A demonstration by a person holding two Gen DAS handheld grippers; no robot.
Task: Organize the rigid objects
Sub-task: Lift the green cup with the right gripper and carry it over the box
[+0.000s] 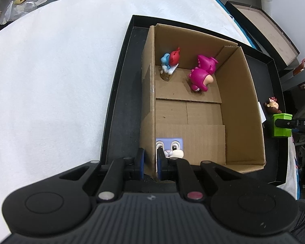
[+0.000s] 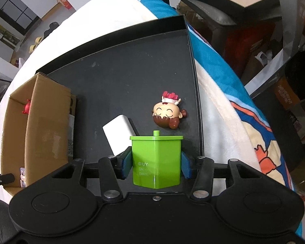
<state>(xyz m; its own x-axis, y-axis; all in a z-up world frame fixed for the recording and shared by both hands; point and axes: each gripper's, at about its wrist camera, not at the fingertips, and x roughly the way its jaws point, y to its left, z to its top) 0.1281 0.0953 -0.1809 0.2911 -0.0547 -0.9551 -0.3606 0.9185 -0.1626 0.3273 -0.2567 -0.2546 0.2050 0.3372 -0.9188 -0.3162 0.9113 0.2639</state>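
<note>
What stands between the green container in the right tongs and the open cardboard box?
Nothing visible fills the way. The green container sits between the right tongs; only bare black tray lies toward the cardboard box. The box's near wall must be cleared, and the left tongs pinch its far wall.

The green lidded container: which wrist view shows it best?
The right wrist view: the green lidded container fills the centre between the right gripper's fingers, lid knob and embossed lettering legible. The left wrist view catches only a side of it at the right edge, outside the cardboard box.
</note>
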